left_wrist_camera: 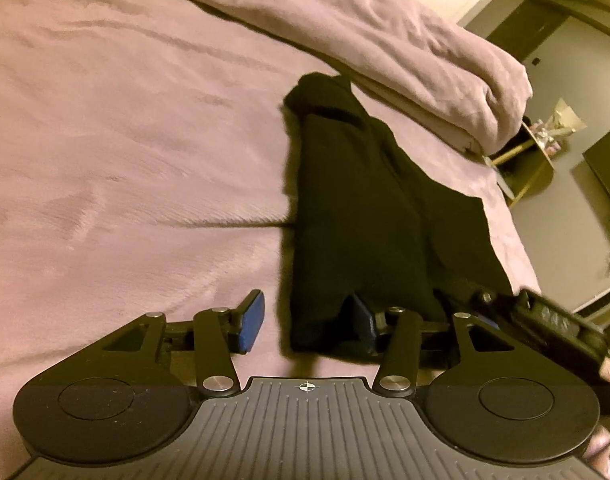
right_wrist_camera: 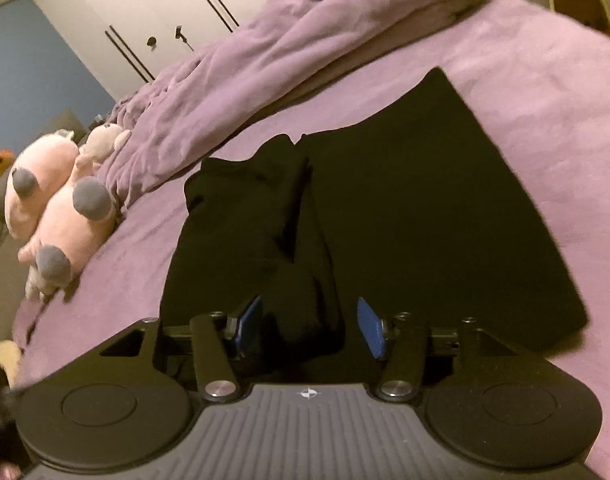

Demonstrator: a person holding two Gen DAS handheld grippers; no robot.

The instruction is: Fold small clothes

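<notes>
A black garment (left_wrist_camera: 365, 200) lies folded lengthwise on the purple bed sheet (left_wrist_camera: 125, 140), narrow at the far end and wider near me. My left gripper (left_wrist_camera: 307, 322) is open over its near left corner. The left blue pad stands free on the sheet and the right pad is half hidden at the cloth's edge. In the right wrist view the garment (right_wrist_camera: 425, 200) spreads wide to the right. A raised fold of it runs between the fingers of my open right gripper (right_wrist_camera: 311, 326), and a gap shows by the right pad. The right gripper's black body (left_wrist_camera: 557, 324) shows beside the left one.
A rolled purple duvet (left_wrist_camera: 385, 40) lies along the far side of the bed. Pink plush toys (right_wrist_camera: 57, 216) sit at the left edge in the right wrist view, with a white wardrobe (right_wrist_camera: 145, 8) behind. A gold-framed side table (left_wrist_camera: 533, 160) stands past the bed's right edge.
</notes>
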